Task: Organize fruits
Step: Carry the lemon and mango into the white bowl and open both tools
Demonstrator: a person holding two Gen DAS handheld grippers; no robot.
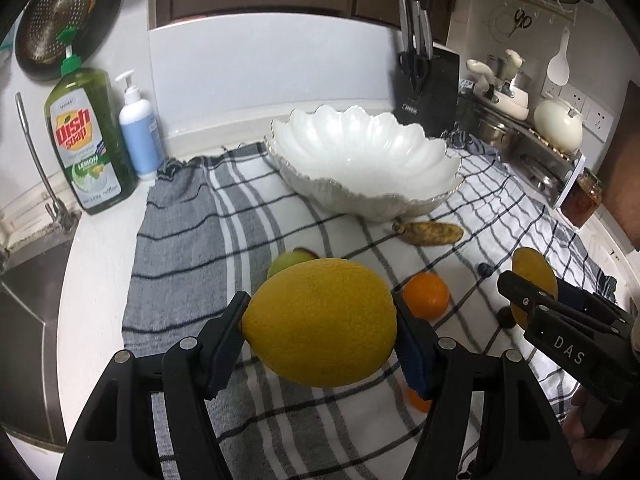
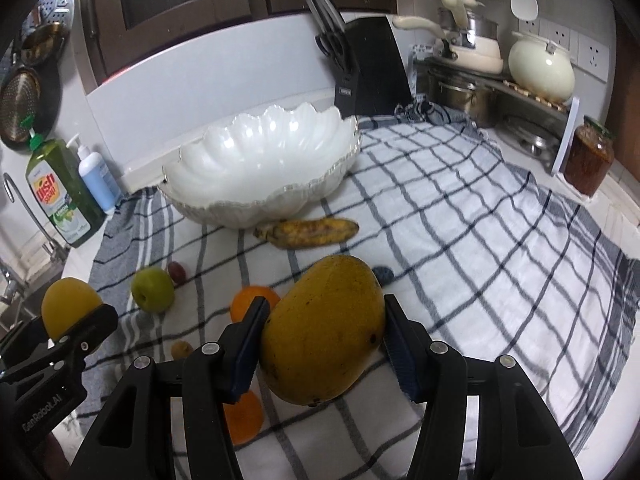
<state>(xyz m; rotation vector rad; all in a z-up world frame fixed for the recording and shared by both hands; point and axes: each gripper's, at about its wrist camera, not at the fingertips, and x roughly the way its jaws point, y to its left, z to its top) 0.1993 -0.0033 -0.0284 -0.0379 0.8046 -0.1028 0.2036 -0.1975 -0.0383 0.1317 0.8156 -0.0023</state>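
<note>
Two fruits are mid-carry: left tongs (image 1: pixel 320 330) clamp a lemon (image 1: pixel 320 322), right tongs (image 2: pixel 322 344) a mango (image 2: pixel 324 330); next, release both into the far white bowl (image 2: pixel 260 168).

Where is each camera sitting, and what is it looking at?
Left wrist: rides the left gripper, facing the white bowl over its clamped lemon; both black fingers show, plus the right gripper.
Right wrist: rides the right gripper, facing the same bowl over its clamped mango; the left gripper shows beside it.
Shared: bowl, banana, checked cloth, knife block.
</note>
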